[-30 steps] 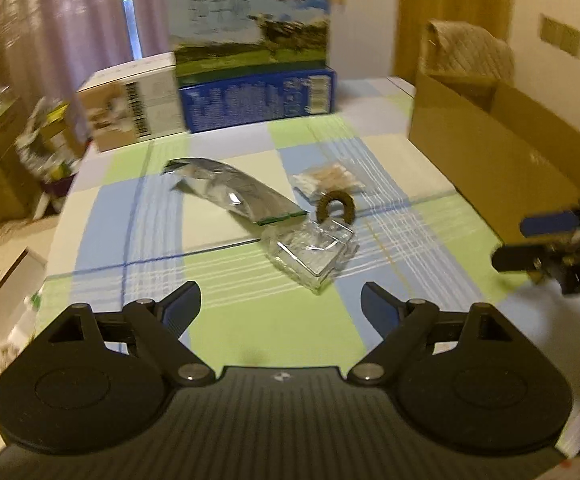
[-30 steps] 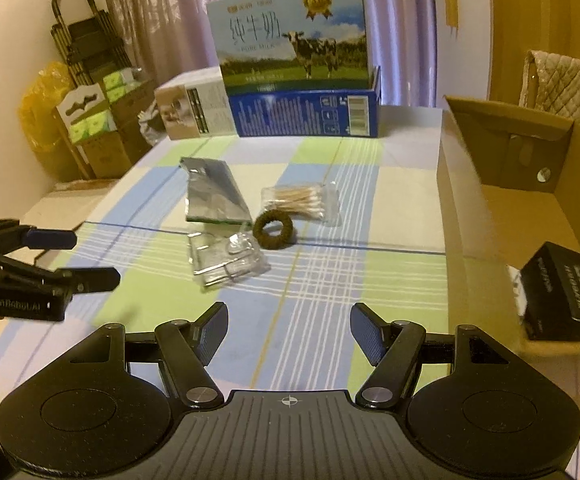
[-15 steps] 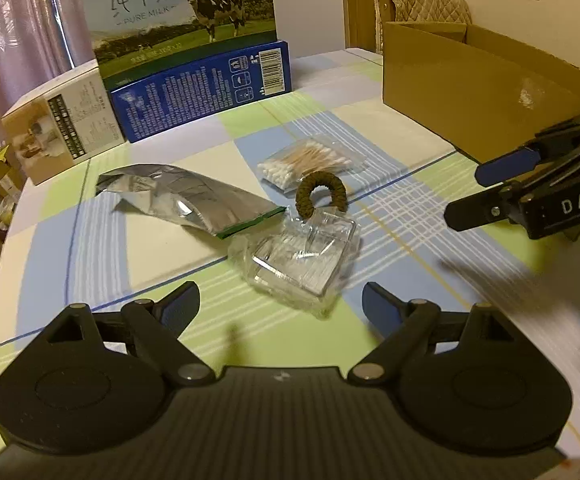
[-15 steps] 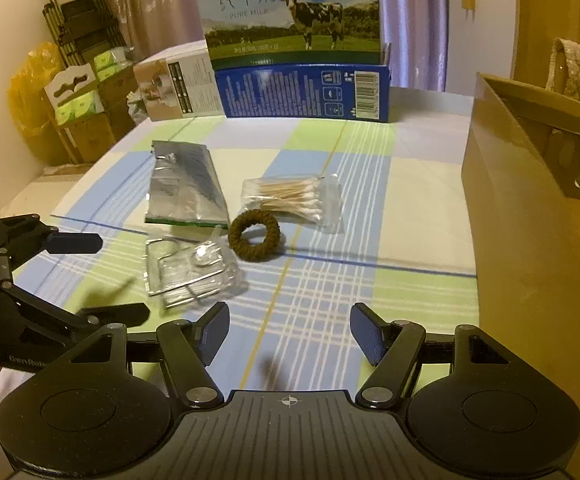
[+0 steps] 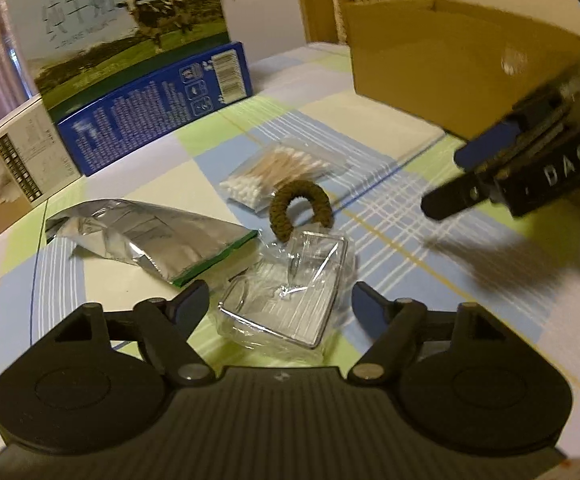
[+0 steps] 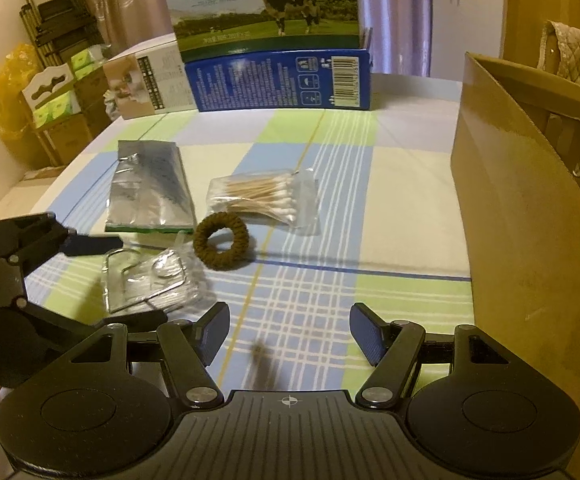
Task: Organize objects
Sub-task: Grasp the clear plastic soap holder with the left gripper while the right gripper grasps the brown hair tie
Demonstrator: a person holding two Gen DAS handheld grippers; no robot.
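A clear plastic box [image 5: 285,300] in a wrinkled wrapper lies on the checked tablecloth [image 5: 390,240]. My left gripper [image 5: 279,302] is open, with one finger on either side of the box. The right wrist view shows the same: the left gripper [image 6: 137,280] straddles the clear box [image 6: 145,280]. Behind it are a brown hair tie [image 5: 302,208], a bag of cotton swabs [image 5: 281,172] and a silver foil pouch [image 5: 149,236]. My right gripper [image 6: 290,324] is open over bare cloth and holds nothing. It also shows, blurred, as the right gripper [image 5: 462,176] at the right of the left wrist view.
An open cardboard box [image 6: 530,220] stands along the table's right side. A milk carton [image 6: 265,12] on a blue box [image 6: 281,80] and a beige box [image 6: 145,80] line the far edge. Stacked boxes [image 6: 57,112] stand off the table at left.
My left gripper has moved forward and down, so the clear box now lies between its open fingers. The right gripper has also advanced over the table, past the cardboard box.
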